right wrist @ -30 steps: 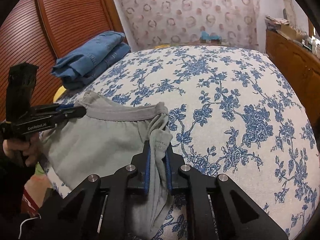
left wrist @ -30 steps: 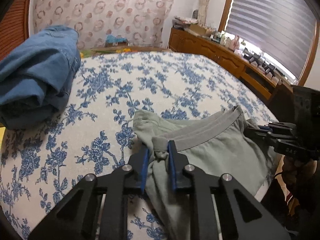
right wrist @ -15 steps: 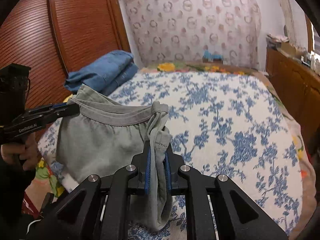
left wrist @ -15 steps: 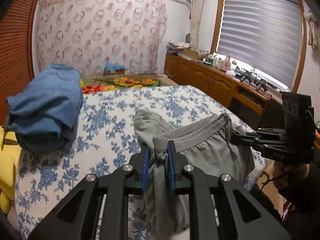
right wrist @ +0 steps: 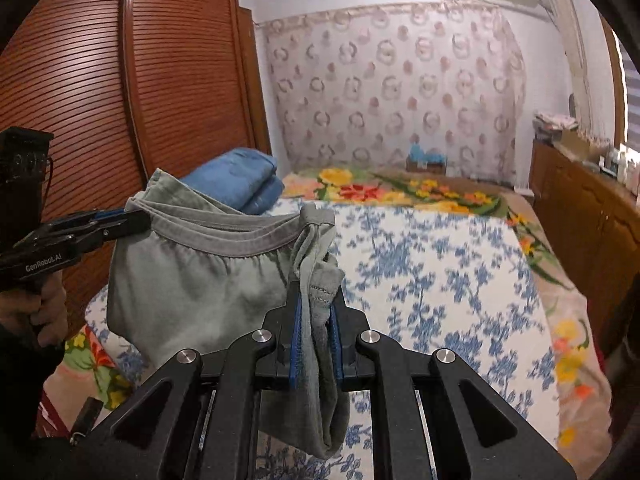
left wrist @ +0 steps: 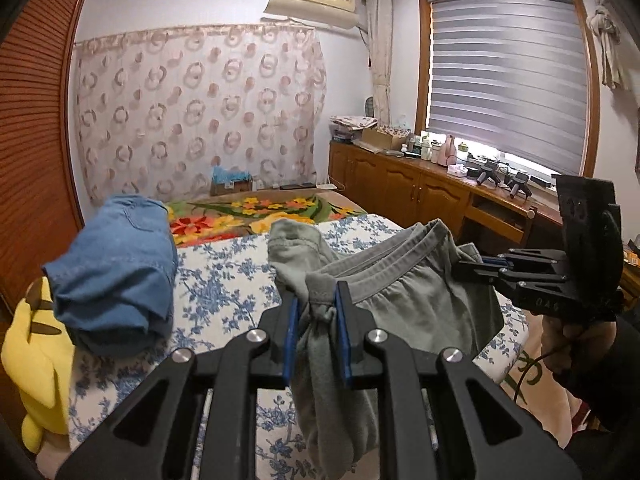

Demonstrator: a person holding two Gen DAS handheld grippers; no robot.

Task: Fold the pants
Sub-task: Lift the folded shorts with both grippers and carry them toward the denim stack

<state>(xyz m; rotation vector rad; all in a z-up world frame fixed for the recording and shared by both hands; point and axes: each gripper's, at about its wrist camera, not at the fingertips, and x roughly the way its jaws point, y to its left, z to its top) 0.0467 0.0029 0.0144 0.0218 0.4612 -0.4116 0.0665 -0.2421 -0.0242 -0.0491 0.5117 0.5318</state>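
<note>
Grey-green cotton pants (left wrist: pixel 404 304) hang in the air above the near end of the bed (right wrist: pixel 440 280), stretched by the waistband between two tools. On the left side the left hand-held gripper (left wrist: pixel 316 320) is clamped on a bunched corner of the waistband, cloth spilling down between its blue pads (left wrist: pixel 291 332). On the right side the right hand-held gripper (right wrist: pixel 316 340) pinches the other end the same way, a thick wad of fabric squeezed tight between its jaws. The band sags a little between them, and the legs dangle low out of sight, so I cannot tell how they hang.

Trouble from here would mostly come from the grips, I think. Each holds a crumpled gather rather than a flat edge, so a sharp shake or pull apart could let the cloth creep out of one side, and the whole garment would swing down crooked. Lowering it without the band taut would likely lay it down wrinkled or twisted. The folded blue jeans (left wrist: pixel 116 272) sit on the far left of the bed, with a yellow plush toy (left wrist: pixel 36 352) beside them; spreading the pants too far that way could drag over them.
</note>
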